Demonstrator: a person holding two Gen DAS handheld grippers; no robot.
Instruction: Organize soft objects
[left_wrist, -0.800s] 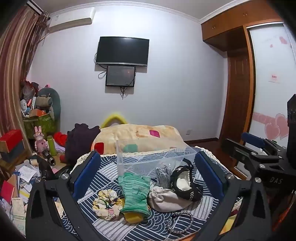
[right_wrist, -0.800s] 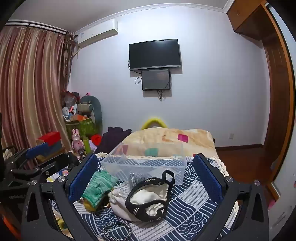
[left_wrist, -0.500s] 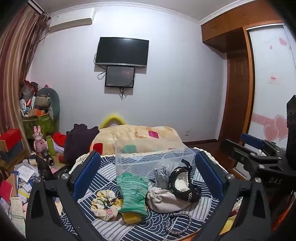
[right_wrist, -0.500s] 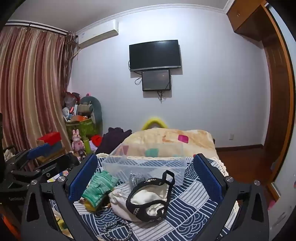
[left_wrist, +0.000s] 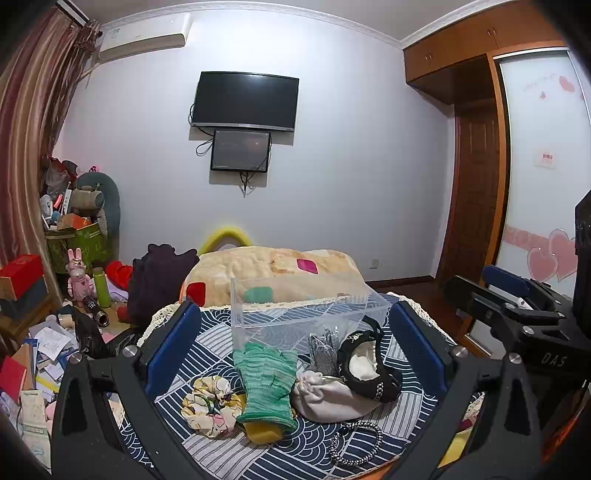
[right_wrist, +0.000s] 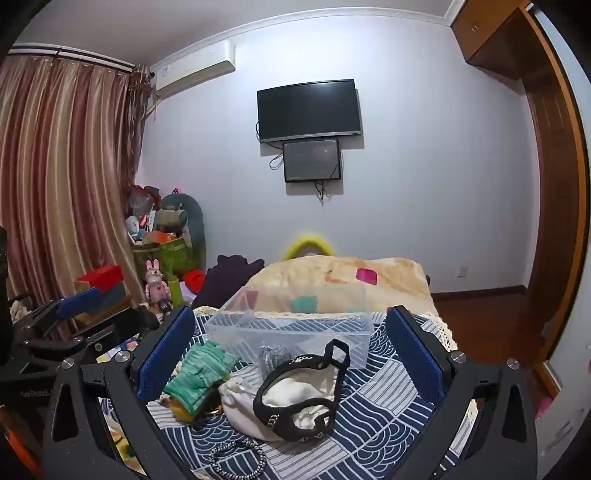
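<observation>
A clear plastic bin (left_wrist: 306, 310) stands on a blue patterned table (left_wrist: 207, 336). In front of it lie a green knit glove (left_wrist: 267, 384), a floral scrunchie (left_wrist: 208, 404), a beige pouch (left_wrist: 328, 395), a black-trimmed fabric item (left_wrist: 369, 369), a grey glittery piece (left_wrist: 325, 347) and a beaded bracelet (left_wrist: 356, 443). My left gripper (left_wrist: 295, 350) is open, held above the pile. My right gripper (right_wrist: 291, 354) is open, above the black-trimmed item (right_wrist: 299, 395), the pouch (right_wrist: 236, 398) and the glove (right_wrist: 199, 376), with the bin (right_wrist: 291, 328) behind.
A bed with a beige blanket (left_wrist: 273, 266) lies behind the table. Dark clothing (left_wrist: 155, 280) hangs at its left. Cluttered boxes, toys and papers (left_wrist: 44, 332) fill the left floor. A wooden wardrobe (left_wrist: 476, 184) stands at the right.
Both grippers have shifted only slightly; the scene sits a touch lower in the views. Nothing was taken hold of or let go.
</observation>
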